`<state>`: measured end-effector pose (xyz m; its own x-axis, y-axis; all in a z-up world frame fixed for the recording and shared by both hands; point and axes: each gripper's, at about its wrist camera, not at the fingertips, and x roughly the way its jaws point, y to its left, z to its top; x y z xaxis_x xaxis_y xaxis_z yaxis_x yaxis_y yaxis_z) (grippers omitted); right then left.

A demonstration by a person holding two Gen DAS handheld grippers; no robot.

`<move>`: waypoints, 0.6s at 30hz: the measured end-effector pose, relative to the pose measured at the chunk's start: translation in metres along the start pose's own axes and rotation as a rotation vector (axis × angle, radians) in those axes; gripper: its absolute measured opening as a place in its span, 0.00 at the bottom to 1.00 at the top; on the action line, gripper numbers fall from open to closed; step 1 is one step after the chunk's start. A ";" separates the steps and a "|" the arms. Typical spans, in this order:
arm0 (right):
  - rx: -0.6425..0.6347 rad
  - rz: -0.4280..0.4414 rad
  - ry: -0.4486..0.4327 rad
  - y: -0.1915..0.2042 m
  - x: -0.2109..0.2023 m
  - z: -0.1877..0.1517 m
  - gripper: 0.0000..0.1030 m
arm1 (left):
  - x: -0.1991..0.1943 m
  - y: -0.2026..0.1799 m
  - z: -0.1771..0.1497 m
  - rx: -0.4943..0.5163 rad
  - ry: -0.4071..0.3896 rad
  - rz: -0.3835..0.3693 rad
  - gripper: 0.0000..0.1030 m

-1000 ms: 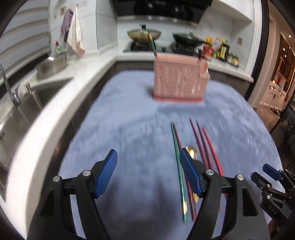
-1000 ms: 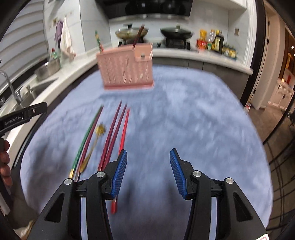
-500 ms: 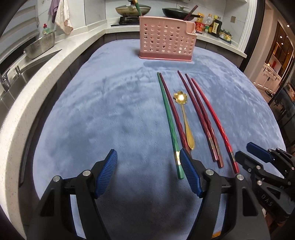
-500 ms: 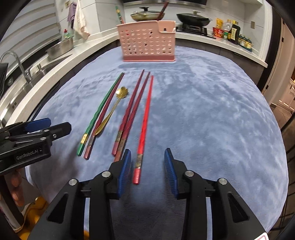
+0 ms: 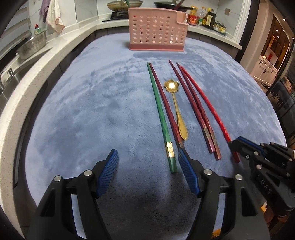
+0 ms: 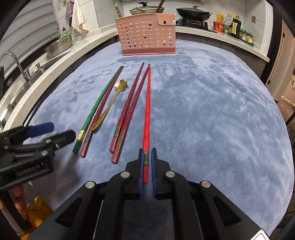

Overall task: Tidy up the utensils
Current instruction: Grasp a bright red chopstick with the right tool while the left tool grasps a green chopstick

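Observation:
Several chopsticks and a gold spoon (image 5: 175, 107) (image 6: 110, 105) lie side by side on the blue cloth (image 5: 92, 110) (image 6: 212, 110). A green chopstick (image 5: 160, 118) (image 6: 95, 109) is leftmost. A bright red chopstick (image 6: 147, 114) (image 5: 208, 107) is rightmost. My right gripper (image 6: 147, 157) is nearly shut around the near end of the bright red chopstick, which still rests on the cloth. My left gripper (image 5: 147, 158) is open and empty just left of the green chopstick's near end. A pink perforated utensil holder (image 5: 157, 31) (image 6: 147, 35) stands at the cloth's far end with chopsticks in it.
A white counter with a sink and tap (image 6: 16, 64) and a steel bowl (image 5: 33, 46) runs along the left. A stove with pans (image 6: 193, 13) and bottles (image 6: 234, 25) is behind the holder. The cloth's edge drops off at the right.
My right gripper moved forward and closed from half open to nearly shut around the bright red chopstick's end. Both grippers have come lower and closer to the utensils.

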<state>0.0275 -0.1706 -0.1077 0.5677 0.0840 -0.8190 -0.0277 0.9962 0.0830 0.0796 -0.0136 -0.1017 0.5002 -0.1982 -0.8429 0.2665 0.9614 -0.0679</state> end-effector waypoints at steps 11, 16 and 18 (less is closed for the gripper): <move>-0.004 0.008 0.009 0.000 0.004 0.000 0.05 | 0.012 0.005 -0.002 -0.034 0.024 -0.021 0.57; -0.010 0.003 0.010 0.002 0.006 -0.001 0.06 | 0.015 0.003 -0.003 -0.032 0.019 -0.019 0.56; -0.008 0.004 0.010 0.002 0.006 -0.001 0.06 | 0.016 0.003 -0.003 -0.028 0.017 -0.015 0.55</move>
<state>0.0297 -0.1678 -0.1134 0.5589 0.0886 -0.8245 -0.0369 0.9960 0.0820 0.0855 -0.0134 -0.1167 0.4820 -0.2096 -0.8507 0.2505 0.9634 -0.0955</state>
